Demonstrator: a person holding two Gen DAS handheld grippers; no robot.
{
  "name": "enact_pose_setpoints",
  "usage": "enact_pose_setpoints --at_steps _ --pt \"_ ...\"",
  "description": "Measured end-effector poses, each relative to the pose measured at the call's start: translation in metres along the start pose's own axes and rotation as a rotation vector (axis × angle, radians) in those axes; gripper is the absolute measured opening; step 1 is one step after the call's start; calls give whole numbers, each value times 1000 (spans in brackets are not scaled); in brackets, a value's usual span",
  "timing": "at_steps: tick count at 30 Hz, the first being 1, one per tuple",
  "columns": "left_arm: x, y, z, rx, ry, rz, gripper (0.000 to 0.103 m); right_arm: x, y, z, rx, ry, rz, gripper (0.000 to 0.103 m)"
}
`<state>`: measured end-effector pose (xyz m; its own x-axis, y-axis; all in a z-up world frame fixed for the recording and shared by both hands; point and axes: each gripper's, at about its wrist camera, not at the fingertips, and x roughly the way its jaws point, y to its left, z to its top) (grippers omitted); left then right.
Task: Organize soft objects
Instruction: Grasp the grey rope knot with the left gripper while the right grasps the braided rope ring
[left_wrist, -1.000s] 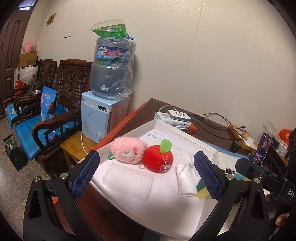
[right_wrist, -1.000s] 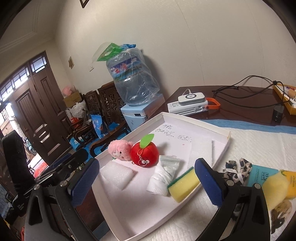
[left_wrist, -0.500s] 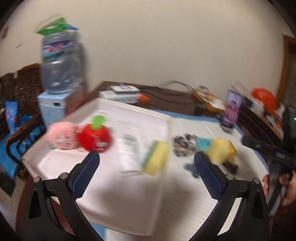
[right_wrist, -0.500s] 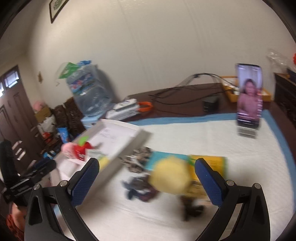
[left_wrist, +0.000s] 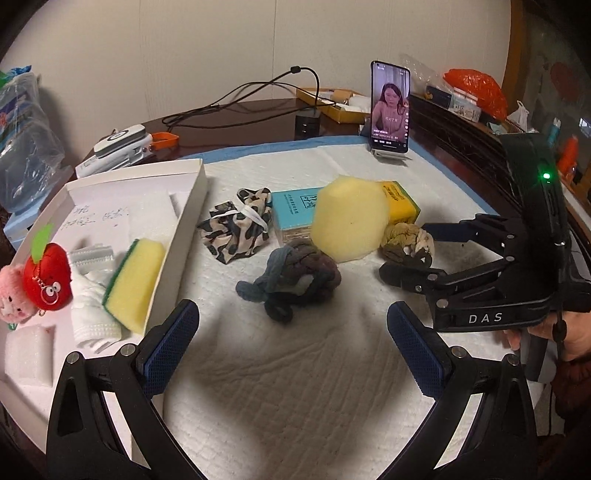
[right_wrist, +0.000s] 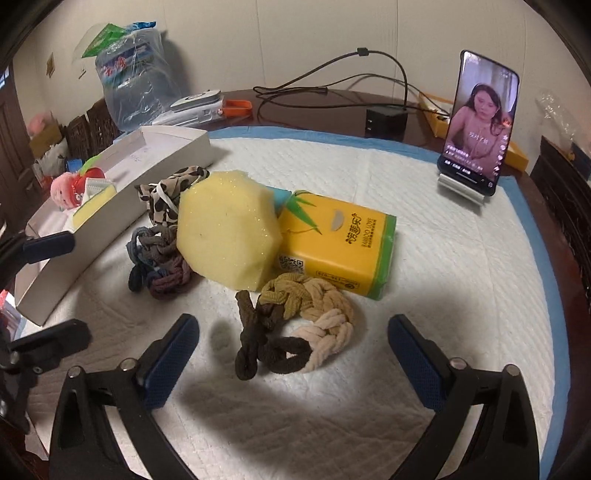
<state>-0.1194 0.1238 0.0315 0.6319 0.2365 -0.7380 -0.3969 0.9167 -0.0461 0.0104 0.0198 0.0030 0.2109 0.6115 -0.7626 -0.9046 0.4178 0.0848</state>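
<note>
I see a phone (right_wrist: 480, 125) upright on its stand at the far edge of the white pad (right_wrist: 424, 295). Behind the phone lie a black charger (right_wrist: 386, 122) and cables (right_wrist: 332, 77). A water bottle (right_wrist: 129, 81) stands far left of the phone.

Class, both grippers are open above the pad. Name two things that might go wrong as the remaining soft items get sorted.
1. The yellow sponge leans on the tissue pack; lifting the pack first would likely topple it.
2. The brown braided rope has loose loops, so the right gripper may catch only one strand.
</note>
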Motion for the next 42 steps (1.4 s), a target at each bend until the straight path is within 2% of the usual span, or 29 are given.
enact_pose_setpoints --at_steps 1,2,4,10,11,12,13,14,15,22,26,31,34,38,42 --pt "7 -2 3 1 12 -1 103 -1 -1 -2 6 0 3 56" --pt "13 -4 6 3 24 1 103 -4 -2 -3 9 -6 5 52" --pt "22 -7 10 15 41 14 103 -10 -7 -8 19 -8 29 49" --pt "50 -10 19 41 81 71 102 -17 -24 -15 106 -21 81 48" --pt "53 -11 19 46 86 68 93 -17 -26 -16 118 -26 94 48" --pt "55 -13 18 55 94 64 78 -18 -27 -16 127 -27 99 48" --pt "52 -14 18 55 84 41 69 -18 -28 -17 132 -28 102 48" --pt "50 -14 18 58 82 32 46 -19 -27 -17 132 -28 100 48" --pt "48 -16 17 64 79 26 35 -19 -26 -17 128 -27 92 48" --pt "14 -16 8 27 -11 -23 35 -20 -22 -16 108 -22 72 49" --pt "-18 -12 0 -27 -115 -67 35 -18 -24 -16 115 -24 79 49" --pt "-42 -11 -12 -43 -246 0 35 -18 -27 -16 127 -30 78 49" --pt "-46 -6 -16 -75 -282 12 35 -22 -30 -17 143 -45 77 49" --pt "-55 -1 -20 -102 -336 23 35 -34 -31 -20 151 -112 56 49" --pt "-66 -2 -25 -102 -402 53 35 -64 -28 -27 148 -274 -16 49"
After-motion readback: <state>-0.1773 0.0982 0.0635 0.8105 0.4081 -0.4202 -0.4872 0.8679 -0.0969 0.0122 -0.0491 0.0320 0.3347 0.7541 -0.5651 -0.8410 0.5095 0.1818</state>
